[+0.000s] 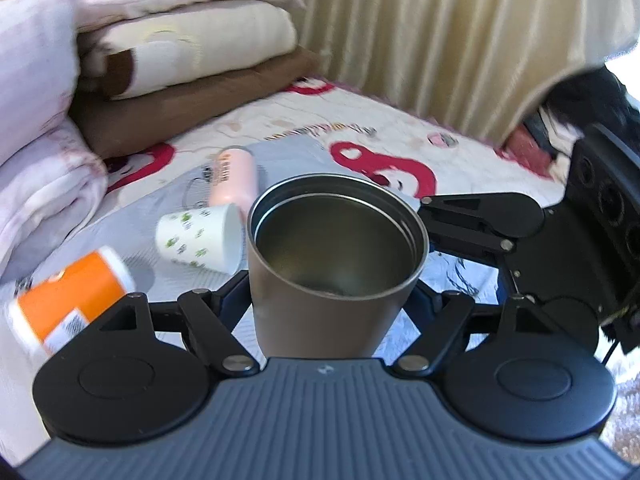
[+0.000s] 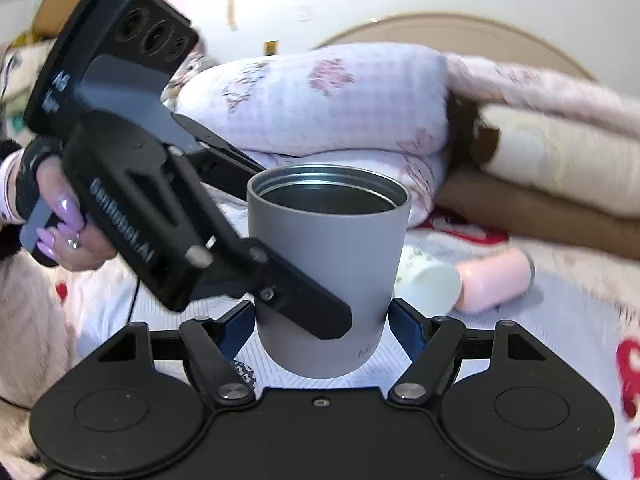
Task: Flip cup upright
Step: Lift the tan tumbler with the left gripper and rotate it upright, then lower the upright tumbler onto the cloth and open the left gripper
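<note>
Cup [image 2: 328,264] stands mouth-up between both tongs: left gripper [image 2: 280,240] clamps it, right gripper [image 2: 322,322] gapes apart; you settle, release.

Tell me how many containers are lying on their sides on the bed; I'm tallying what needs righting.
3: an orange-labelled canister at the left, a white paper cup with green print mid-bed, and a pink bottle just behind it. The grey metal cup is upright. Others may be hidden.
</note>
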Motion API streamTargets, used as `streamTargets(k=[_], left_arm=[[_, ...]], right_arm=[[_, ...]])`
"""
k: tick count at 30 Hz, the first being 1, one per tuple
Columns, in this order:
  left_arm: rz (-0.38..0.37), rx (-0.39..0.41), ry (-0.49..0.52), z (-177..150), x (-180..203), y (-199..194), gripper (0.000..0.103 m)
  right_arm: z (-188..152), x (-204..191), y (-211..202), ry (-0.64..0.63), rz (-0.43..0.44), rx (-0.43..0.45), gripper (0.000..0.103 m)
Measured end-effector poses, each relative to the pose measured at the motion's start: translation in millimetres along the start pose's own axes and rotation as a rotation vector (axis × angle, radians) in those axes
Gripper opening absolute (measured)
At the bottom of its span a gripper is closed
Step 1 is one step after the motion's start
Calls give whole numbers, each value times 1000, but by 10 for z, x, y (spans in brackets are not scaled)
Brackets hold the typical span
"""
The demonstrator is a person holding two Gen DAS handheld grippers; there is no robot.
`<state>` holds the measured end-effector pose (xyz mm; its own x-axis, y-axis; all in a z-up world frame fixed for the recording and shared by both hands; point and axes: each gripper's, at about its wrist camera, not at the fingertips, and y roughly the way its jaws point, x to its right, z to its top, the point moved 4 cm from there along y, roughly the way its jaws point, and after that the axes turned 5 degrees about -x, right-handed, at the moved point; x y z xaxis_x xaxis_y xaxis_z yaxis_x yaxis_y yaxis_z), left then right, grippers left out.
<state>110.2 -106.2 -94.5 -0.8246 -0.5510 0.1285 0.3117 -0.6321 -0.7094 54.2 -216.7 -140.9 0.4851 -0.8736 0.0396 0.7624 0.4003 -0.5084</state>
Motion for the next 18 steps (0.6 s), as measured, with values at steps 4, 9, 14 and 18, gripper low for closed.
streamTargets(k=[4, 9, 14, 18], left_arm=[[52, 26, -20, -157, -54, -28, 78], [139, 18, -11, -315, -107, 71, 78], [153, 25, -48, -360, -320, 190, 78], [150, 17, -61, -363, -464, 348, 78]], right_arm=[[35, -110, 100, -92, 7, -9, 77], [29, -206, 317, -173, 16, -52, 76], [56, -157, 555, -168, 32, -89, 76], [14, -127, 694, -179, 20, -126, 75]])
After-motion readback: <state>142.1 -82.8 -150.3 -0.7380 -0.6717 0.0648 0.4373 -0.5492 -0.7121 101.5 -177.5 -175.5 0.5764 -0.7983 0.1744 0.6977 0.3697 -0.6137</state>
